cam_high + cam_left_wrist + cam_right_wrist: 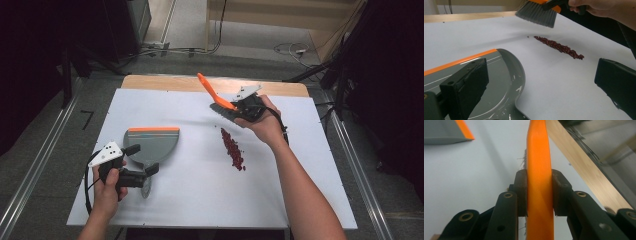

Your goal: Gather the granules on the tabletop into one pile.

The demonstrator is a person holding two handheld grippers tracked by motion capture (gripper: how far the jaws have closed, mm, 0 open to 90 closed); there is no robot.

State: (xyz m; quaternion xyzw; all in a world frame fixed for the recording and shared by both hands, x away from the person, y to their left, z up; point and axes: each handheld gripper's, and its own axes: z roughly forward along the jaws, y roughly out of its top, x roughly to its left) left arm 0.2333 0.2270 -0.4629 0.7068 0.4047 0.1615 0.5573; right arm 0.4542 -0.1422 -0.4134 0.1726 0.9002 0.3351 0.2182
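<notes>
While my right gripper (235, 107) clamps its jaws on the orange handle of the brush (216, 97), I hold it in the air above the far end of the line of red beans (232, 142) on the counter (200, 200). My left gripper (142, 160) stands open astride the grey dustpan's (155, 142) handle end, apart from the beans.

I'm seeing my left gripper (142, 159) wearing matte black block jaws, a grey three-cornered plate and a trailing black cable; my right gripper (539, 195) is showing brass-ringed screw holes along black linkages.
</notes>
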